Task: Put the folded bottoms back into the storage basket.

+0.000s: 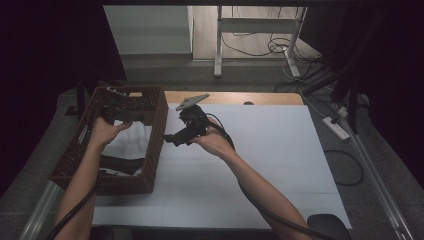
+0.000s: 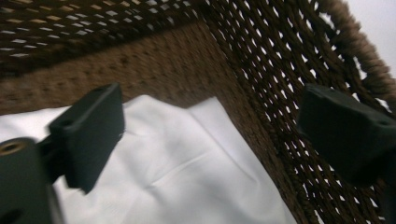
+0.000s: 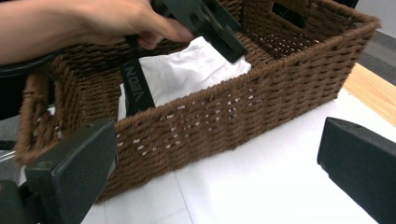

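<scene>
Wicker basket [image 1: 150, 150] at table's left edge, holding white cloth [image 3: 187, 72] and a black printed band [image 3: 136, 91].
Left gripper [image 1: 116, 107] inside basket over cloth, jaws wide, empty; right gripper [image 1: 172, 140] just outside its wall above white table cover [image 1: 280, 150], jaws spread, empty.

We see, apart from the work at hand, a white sheet [image 1: 280, 150] covering the wooden table [image 1: 235, 97], a power strip [image 1: 336, 128] with cables on the grey floor to the right, and a white desk frame [image 1: 260, 30] with tangled cords [image 1: 280, 47] behind.
</scene>
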`<state>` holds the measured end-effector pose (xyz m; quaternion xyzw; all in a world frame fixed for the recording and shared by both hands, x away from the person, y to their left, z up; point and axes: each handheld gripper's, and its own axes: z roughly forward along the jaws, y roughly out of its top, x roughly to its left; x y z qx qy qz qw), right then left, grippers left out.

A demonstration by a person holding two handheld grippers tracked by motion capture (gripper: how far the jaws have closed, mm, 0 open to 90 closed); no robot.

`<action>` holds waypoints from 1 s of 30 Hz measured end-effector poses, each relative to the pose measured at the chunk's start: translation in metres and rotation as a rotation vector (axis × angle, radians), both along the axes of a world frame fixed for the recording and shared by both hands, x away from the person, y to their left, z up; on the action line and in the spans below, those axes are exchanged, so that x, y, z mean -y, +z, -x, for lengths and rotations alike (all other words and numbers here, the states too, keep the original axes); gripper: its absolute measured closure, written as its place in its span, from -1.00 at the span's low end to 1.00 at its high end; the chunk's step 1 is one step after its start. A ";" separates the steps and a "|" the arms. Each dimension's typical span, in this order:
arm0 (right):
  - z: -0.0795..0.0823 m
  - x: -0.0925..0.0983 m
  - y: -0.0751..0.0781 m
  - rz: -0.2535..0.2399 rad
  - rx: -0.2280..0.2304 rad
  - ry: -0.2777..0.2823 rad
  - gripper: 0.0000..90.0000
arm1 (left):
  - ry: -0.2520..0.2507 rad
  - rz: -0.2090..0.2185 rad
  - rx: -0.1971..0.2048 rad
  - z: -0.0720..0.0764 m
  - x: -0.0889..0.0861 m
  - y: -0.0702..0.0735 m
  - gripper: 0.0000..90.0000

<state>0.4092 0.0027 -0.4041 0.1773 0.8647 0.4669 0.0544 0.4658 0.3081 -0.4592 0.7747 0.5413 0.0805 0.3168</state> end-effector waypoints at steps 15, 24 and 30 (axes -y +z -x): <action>0.015 0.059 0.020 -0.053 0.051 -0.036 -1.00 | -0.132 -0.151 -0.206 -0.038 0.053 -0.044 0.21; 0.017 0.068 0.024 -0.059 0.065 -0.042 -1.00 | -0.154 -0.262 -0.218 -0.043 0.061 -0.049 0.97; 0.016 0.068 0.021 -0.045 0.062 -0.042 -1.00 | -0.165 -0.233 -0.145 -0.042 0.060 -0.041 0.99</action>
